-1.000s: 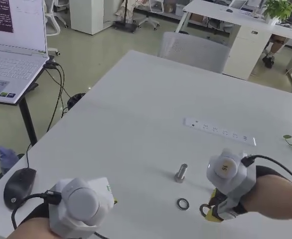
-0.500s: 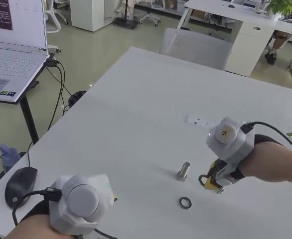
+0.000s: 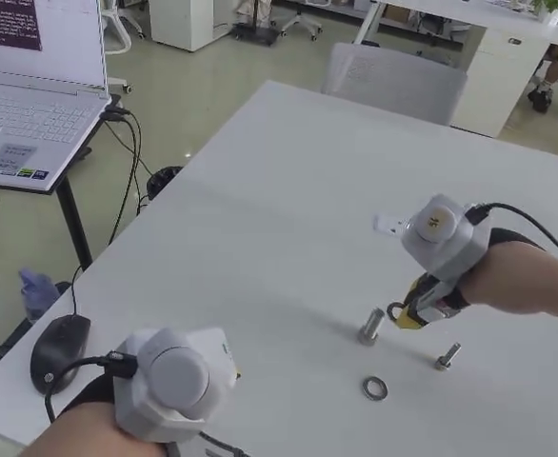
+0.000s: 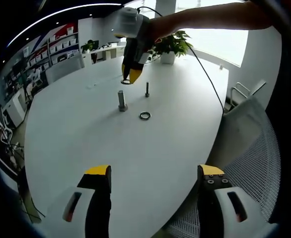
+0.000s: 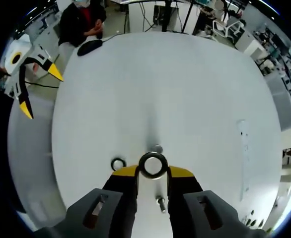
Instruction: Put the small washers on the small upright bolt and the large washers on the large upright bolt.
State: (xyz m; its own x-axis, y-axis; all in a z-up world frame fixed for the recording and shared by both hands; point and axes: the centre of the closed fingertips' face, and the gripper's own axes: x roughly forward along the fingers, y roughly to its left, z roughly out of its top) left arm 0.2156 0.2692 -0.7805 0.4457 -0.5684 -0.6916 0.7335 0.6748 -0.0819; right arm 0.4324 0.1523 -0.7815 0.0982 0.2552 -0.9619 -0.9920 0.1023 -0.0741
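Right gripper (image 5: 153,174): clenched on a washer (image 5: 153,165), the ring pinched by its rim between the yellow tips, hole facing forward.
Large upright bolt (image 5: 157,148): just beyond those tips, its top showing past the ring. In the head view it stands just beside and below the held ring, apart from it.
Small upright bolt (image 5: 160,202): back from the tips, in the gap beneath the two jaws, and bare.
Loose washer (image 5: 118,163): flat on the table (image 3: 260,238), just off the left jaw of the right gripper, beside both bolts and touching neither.
Left gripper (image 4: 154,171): released, jaws spread wide with nothing between them. The bolts and the loose ring sit well ahead of its tips.
Done so far: neither bolt carries a washer, as far as I can see (the foot of the large bolt is too small to rule one out).
Left to do: thread the held ring, judged to be bound for the large bolt it hovers by, then fetch the loose one. Whether that one is small or large I cannot tell.
Open room: bare tabletop all round the bolts, so the right jaws can come down freely.
Hazard: the small bolt so near under the right jaws looks like the one thing a careless dip could clip.
Edges: the table's near edge lies just below the left jaws, well apart from the work.
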